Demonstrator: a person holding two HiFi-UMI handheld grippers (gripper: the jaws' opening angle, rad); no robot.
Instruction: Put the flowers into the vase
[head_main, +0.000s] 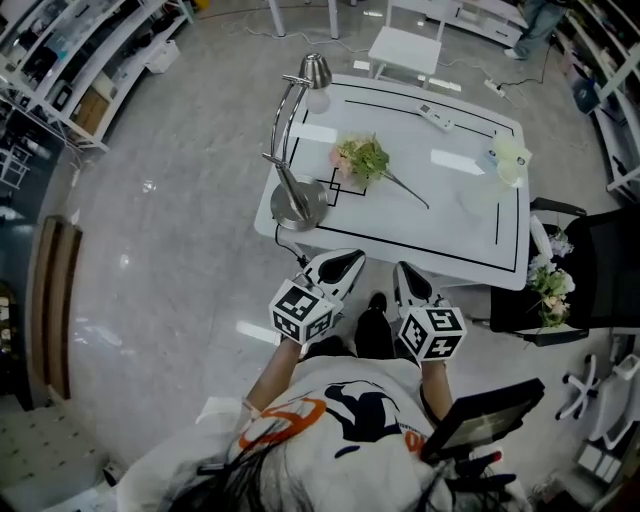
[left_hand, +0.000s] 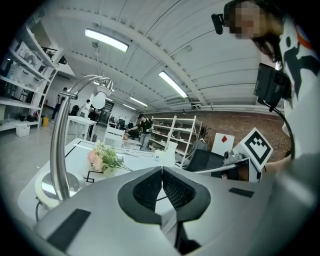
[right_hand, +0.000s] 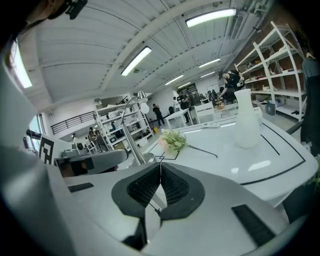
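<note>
Flowers (head_main: 362, 160) lie flat on the table (head_main: 470, 235), just beside the lamp (head_main: 297, 200) base, on its vase side. Long axis slants: bloom end nearest the lamp, thin stem pointing away from it & a bit toward me. Small bunch, pale pink blooms w/ yellow-green leaves, one dark wiry stem sticking out.

Vase (head_main: 510, 160) stands upright, well apart from the lamp, across the tabletop from it. It's tall w/ a narrow neck, milky translucent white, smooth-looking. Lamp is chrome: round shiny base, arched tube, bell-shaped head. Tabletop is glossy white w/ black line markings & rounded corners.

I've got L gripper (head_main: 345, 262) and R gripper (head_main: 407, 275) side by side on my side of the lamp base, off the tabletop, neither touching the flowers. L jaws are together, ribbed black pads meeting, nothing between. R jaws same: pads closed on each other, empty.
</note>
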